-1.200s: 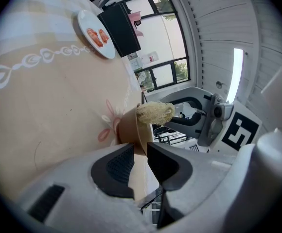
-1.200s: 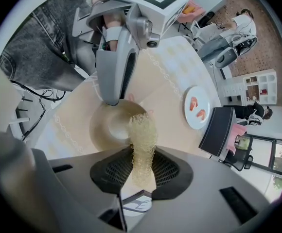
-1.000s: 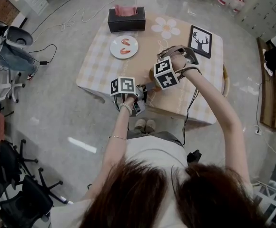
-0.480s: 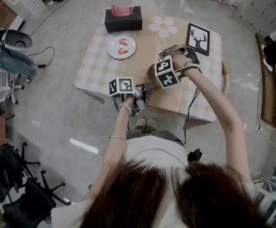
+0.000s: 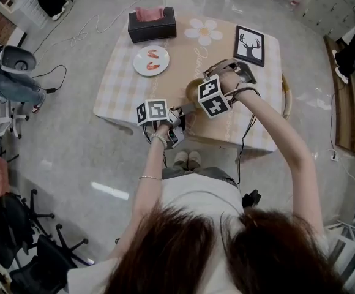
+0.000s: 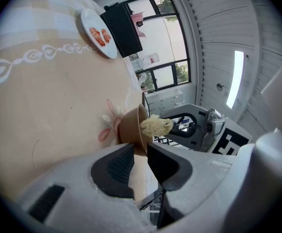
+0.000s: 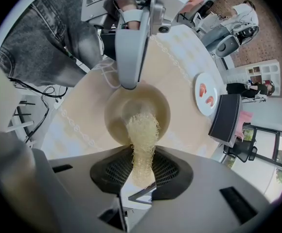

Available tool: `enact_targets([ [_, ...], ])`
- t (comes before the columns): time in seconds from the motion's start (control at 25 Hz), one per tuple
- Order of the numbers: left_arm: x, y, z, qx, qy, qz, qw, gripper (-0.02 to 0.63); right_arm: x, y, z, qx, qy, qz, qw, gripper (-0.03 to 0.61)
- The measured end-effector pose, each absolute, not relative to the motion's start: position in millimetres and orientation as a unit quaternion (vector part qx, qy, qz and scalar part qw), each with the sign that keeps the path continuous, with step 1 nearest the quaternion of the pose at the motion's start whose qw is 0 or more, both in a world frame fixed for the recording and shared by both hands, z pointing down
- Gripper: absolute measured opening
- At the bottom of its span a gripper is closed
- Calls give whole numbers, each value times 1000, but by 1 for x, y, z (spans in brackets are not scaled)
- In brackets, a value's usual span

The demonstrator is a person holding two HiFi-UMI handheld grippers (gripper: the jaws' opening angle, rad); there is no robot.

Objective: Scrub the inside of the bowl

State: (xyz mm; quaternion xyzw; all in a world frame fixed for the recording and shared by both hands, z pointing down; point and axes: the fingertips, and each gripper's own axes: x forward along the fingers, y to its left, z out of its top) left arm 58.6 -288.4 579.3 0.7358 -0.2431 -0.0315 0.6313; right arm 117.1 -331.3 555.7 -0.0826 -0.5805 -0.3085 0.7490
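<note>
bowl (image 7: 116, 120): round, smooth and brown, sitting on the table (image 5: 128, 78)
left claw (image 6: 141, 154): pinched onto the bowl's thin rim, at 7 o'clock in the head view
right claw (image 7: 141, 171): squeezed tight on the scrubber (image 7: 142, 135)
scrubber: pale yellow, stringy and scratchy, with its loose end inside the bowl
table: covered with a beige cloth that has checked edges
plate (image 5: 151, 60): flat, round and white, at 10 o'clock from the bowl, well apart

The person wore a white top (image 5: 196, 195) and thin bracelets (image 5: 150, 177); the left gripper (image 6: 141, 150) and right gripper (image 7: 139, 177) were grey — cubes (image 5: 153, 111) marked in black-and-white squares.
</note>
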Motion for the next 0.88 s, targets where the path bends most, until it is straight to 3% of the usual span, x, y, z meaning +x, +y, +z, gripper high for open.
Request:
enact_targets([
  [0.88,59,-291,581,734,-238,-33,635,86,115,-297,559,-119,-566,-310,755,95],
])
